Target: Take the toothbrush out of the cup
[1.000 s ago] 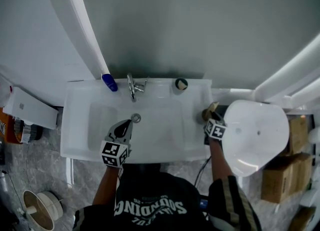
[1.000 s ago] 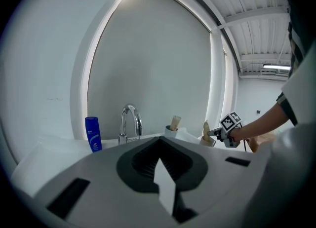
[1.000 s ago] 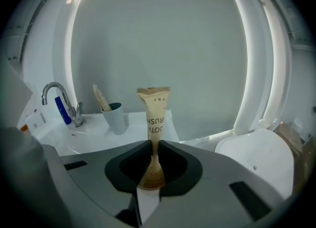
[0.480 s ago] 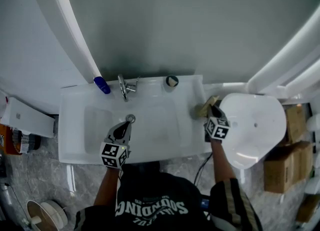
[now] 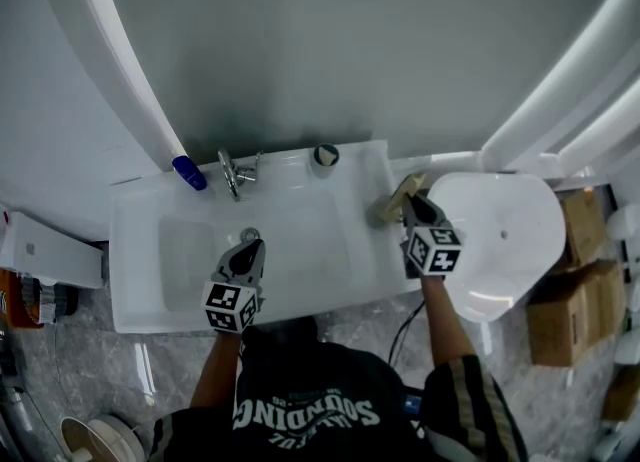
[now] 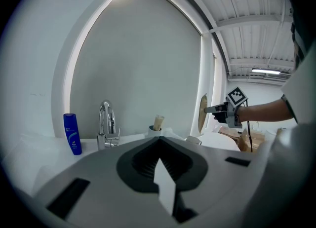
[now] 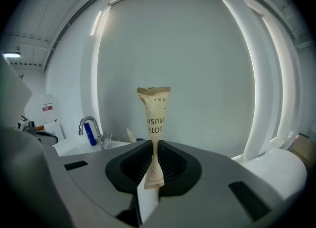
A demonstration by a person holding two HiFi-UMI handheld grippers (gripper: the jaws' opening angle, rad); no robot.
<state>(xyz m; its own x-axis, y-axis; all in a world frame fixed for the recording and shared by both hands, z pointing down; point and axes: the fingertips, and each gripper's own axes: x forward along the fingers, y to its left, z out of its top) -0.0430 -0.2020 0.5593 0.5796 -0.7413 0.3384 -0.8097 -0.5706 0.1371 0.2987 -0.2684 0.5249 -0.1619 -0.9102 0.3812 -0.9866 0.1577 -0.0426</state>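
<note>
Two grippers over the white sink (image 5: 330, 285) in the head view. Low above the basin, near the drain: left gripper (image 5: 249, 248), carrying nothing. At the sink's right end: right gripper (image 5: 411, 204), raised well above its place of a second ago, with the toothbrush (image 5: 402, 193) in its paper sleeve brought up along with it. Below, on the sink's rim: the cup (image 5: 381, 216), left behind.

From the left gripper view: jaws pressed together, empty, pointed towards the tap (image 6: 104, 123) and the blue bottle (image 6: 72, 133). Off to the right, toothbrush held upright in the air, lower end seemingly just above the cup's rim, no longer deep inside.

From the right gripper view: jaws clenched on the lower part of the sleeve, toothbrush standing straight up between them, printed end on top, nothing of the cup in sight.

Judged from the lift: extraction all but done; remaining, probably, only to carry the toothbrush clear and set it down.
</note>
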